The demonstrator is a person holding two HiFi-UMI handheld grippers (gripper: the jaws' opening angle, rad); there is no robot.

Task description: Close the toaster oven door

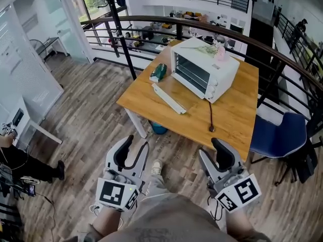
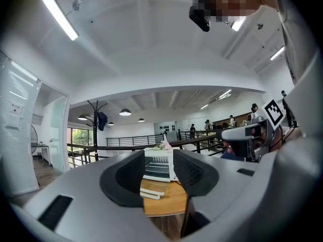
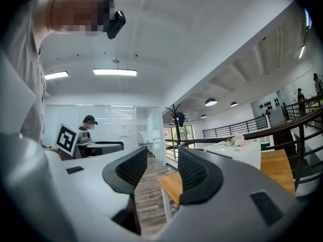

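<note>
A white toaster oven [image 1: 204,68] stands on the wooden table [image 1: 229,120], its front turned to the table's left corner. Its door [image 1: 169,99] hangs open, lowered flat, with the white handle edge out in front. My left gripper [image 1: 133,147] and right gripper [image 1: 213,153] are both held low over the floor, well short of the table, open and with nothing between their fingers. Between the jaws of the left gripper [image 2: 159,173], the left gripper view shows the oven [image 2: 157,166] far off. In the right gripper view, the right gripper [image 3: 162,168] points past the table's corner [image 3: 171,183].
A green can [image 1: 158,72] lies beside the oven, and pink flowers [image 1: 220,52] rest on top of it. A black cord [image 1: 210,117] trails across the table. A blue chair [image 1: 280,135] stands at the right, a curved railing [image 1: 151,20] runs behind, and a person [image 1: 20,160] is at the far left.
</note>
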